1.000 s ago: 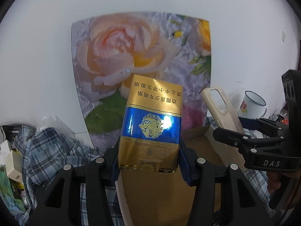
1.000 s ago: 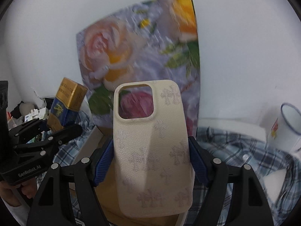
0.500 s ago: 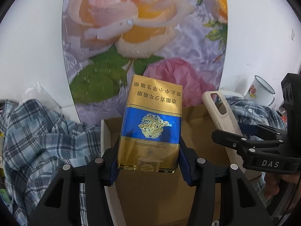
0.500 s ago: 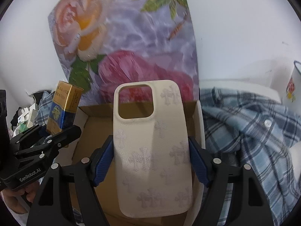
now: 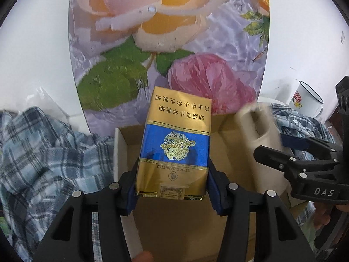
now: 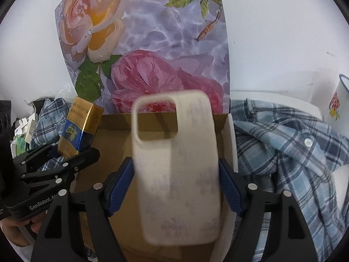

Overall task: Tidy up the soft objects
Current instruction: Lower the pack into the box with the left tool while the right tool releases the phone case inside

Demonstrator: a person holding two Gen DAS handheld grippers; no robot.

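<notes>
we see both tongs held over an open brown cardboard box that stands in front of an upright panel printed with peach and pink roses. the left gripper clasps a gold and blue cigarette pack with a glossy wrapper: its blue pads sit against the pack's two long sides near the bottom end, and the pack rises upright out of the jaws, printed upside down to the left wrist camera. the jaws have just been easing a little wider, yet the pack stays sharp and square between them. from the right wrist view this pack hangs above the box's back left corner. the right gripper has just been opening too, and its pads stand clear of the cream soft phone case with faint cross patterns, with a sliver of gap on each side. the case is smeared with motion blur and slightly tilted between the fingers, camera cutout uppermost, over the box's middle and nearer its right wall. a crumpled blue and white plaid shirt lies against the outside of the box's right wall, and more plaid cloth bunches along its left wall. a white enamel mug with a red flower stands beyond the shirt, past the box's back right corner.
</notes>
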